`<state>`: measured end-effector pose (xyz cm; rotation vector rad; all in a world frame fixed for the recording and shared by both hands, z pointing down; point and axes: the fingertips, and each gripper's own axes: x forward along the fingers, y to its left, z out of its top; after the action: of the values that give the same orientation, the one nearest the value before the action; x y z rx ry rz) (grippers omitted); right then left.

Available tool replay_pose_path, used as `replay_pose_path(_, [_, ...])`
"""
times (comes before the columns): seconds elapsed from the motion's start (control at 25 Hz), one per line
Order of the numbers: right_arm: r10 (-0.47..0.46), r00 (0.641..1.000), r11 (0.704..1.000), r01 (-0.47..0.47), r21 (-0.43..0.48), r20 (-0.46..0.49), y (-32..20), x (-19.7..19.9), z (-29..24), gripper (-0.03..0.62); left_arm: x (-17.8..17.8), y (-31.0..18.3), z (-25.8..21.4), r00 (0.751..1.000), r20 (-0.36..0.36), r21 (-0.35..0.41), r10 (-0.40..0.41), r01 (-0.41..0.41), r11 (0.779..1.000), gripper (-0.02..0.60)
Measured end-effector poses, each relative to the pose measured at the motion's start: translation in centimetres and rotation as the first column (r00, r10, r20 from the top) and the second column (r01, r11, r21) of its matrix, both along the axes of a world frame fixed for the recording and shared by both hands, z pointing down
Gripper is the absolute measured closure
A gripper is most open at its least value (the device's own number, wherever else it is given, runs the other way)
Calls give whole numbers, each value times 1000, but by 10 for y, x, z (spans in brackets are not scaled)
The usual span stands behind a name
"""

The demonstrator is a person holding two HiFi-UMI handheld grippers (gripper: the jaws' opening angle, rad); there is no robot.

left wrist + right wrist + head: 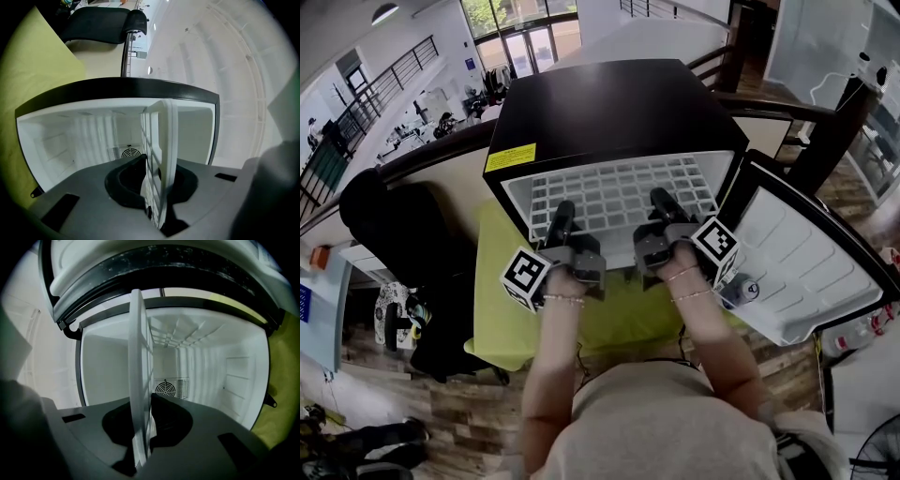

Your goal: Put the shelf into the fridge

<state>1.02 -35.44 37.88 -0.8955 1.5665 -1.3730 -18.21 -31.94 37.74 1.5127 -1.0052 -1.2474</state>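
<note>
shelf (623, 192) in fridge (609, 103) opening, fridge on table (502, 319), door (797, 267) right, chair (394, 234) left

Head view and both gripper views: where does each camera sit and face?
Head view: on the person's head, steeply down onto black mini fridge; forearms, left gripper, right gripper show.
Left gripper view: on that gripper, facing into fridge; jaws clamp white wire-grid shelf.
Right gripper view: likewise, jaws on shelf.
Gripper views share: round fan vent.

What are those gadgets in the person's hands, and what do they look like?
Two dark grey handheld tools: the left claw and right claw, each with black jaws and a white cube printed with black square markers. The person wears thin bracelets and a light grey top.
</note>
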Motion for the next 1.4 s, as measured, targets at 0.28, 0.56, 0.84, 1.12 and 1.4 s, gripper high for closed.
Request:
replay_pose_path(0.28, [-6,1000,998,6,69,-6,1,-3,-3,549,0,4,-8,1000,17,36,-12,12,999,525])
replay_pose_path(0.56, [-11,999,995,8,97,36,8,-1,1,503,0,11,-1,998,56,31,-27,25,999,491])
replay_pose_path(0.84, [-13,1000,995,10,98,23,21,3,1,494,3,24,-1,999,46,24,-10,9,1000,462])
replay_pose_path(1.12, [-22,1000,995,22,97,1,33,1,-4,553,6,37,-2,1000,29,35,0,-1,999,520])
replay_pose_path(1.4, [-24,1000,996,24,88,-2,38,4,-5,563,14,42,-8,999,50,49,9,-12,999,540])
